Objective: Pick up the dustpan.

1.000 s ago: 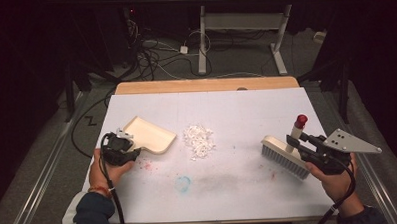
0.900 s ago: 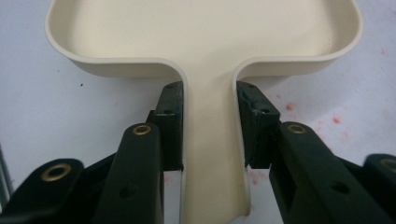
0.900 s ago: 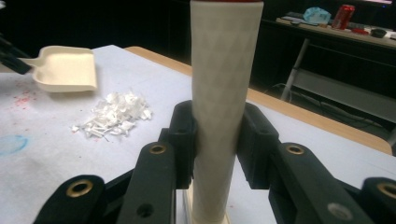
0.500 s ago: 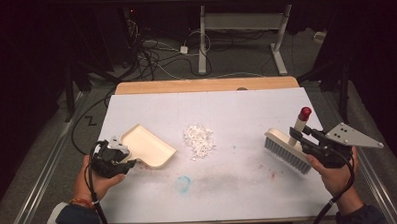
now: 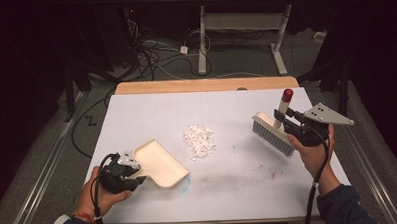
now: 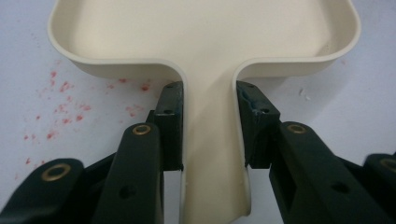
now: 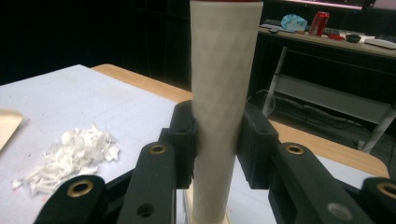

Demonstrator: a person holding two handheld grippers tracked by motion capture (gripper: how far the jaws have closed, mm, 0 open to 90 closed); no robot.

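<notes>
So far we have both tools in hand and nothing swept, as we judge it: the pile of white scraps point(image 5: 198, 141) lies undisturbed near the middle of the tabletop point(image 5: 229, 186), and the dustpan point(image 5: 161, 164) looks empty in both the high view and the left gripper view. Our left hand-held gripper point(image 5: 131, 170) is closed on the dustpan's handle, its two jaws pressing the narrow neck from either side just behind the tray point(image 6: 205, 32), which rests low on the tabletop with its open edge turned toward the scraps. Our right hand-held gripper point(image 5: 283, 120) is clamped around the upright, red-tipped handle of the brush point(image 5: 273, 133), with the bristles pointing down, and we cannot tell whether they touch the surface. The scraps sit between the two tools: just beyond the dustpan's open edge, near but apart from it, and well apart from the brush on the right. What seems left is all of the real work, drawing the brush across to push the scraps into the tray. Faint red and blue stains point(image 6: 60, 107) mark the surface around the dustpan.
</notes>
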